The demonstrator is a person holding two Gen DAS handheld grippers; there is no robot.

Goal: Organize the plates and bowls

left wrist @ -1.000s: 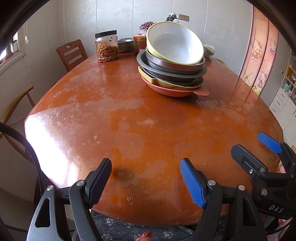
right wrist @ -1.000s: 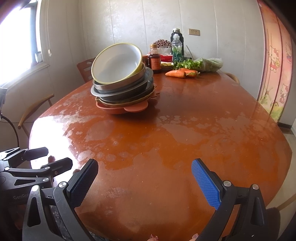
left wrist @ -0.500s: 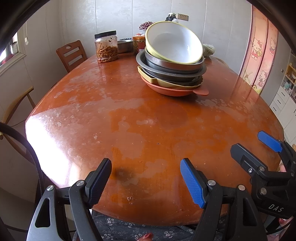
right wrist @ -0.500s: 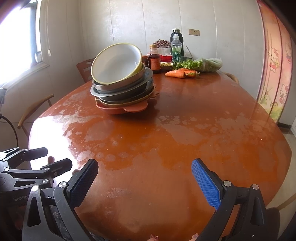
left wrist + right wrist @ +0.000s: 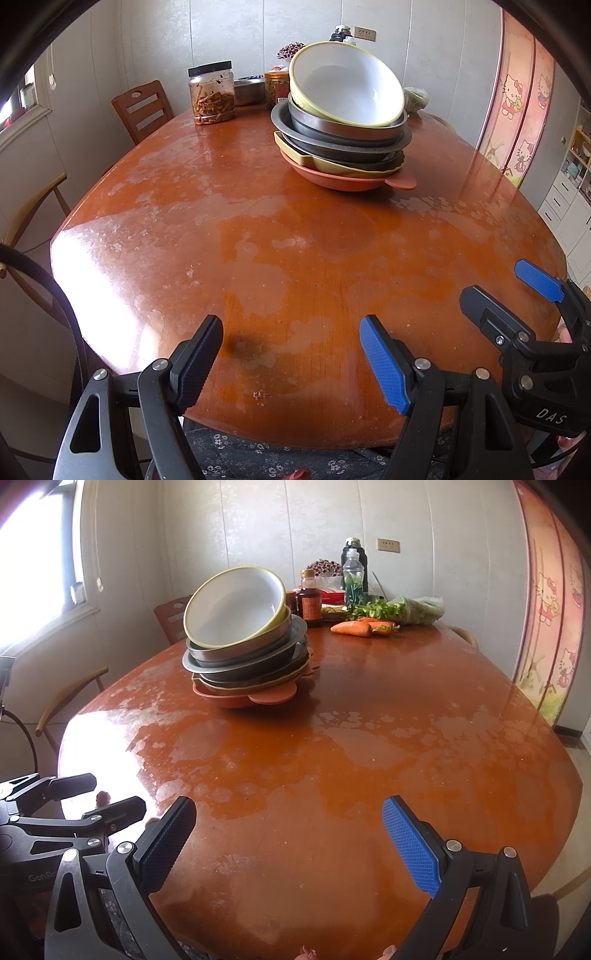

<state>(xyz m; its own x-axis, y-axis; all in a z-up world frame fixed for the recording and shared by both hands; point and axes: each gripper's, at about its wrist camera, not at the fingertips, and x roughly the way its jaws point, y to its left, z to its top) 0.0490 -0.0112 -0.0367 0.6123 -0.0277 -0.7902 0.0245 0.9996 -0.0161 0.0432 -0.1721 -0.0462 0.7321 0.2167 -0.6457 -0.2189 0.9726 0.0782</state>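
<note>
- Stack of plates and bowls sits on far half of the orange-brown table, well apart from both grippers, straight ahead & beyond the fingertips in both wrist views.
- Stack order, top to bottom: white bowl w/ yellow rim, tilted; metal bowls/plates under it; yellow dish; orange plate w/ tab handle at bottom, touching table.
- Left gripper: jaws wide apart, nothing between the blue pads, only bare tabletop near the table's near edge.
- Right gripper: jaws wide apart too, holding nothing; hovers over near edge, just beside the left one.
- In the right wrist view the stack is ahead & to the left of the gap between fingers.
- Behind stack: jar w/ black lid, sauce bottle, carrots, greens in bag.
- Vs a second ago: no visible change. Grippers same spot, same opening; stack same place.
</note>
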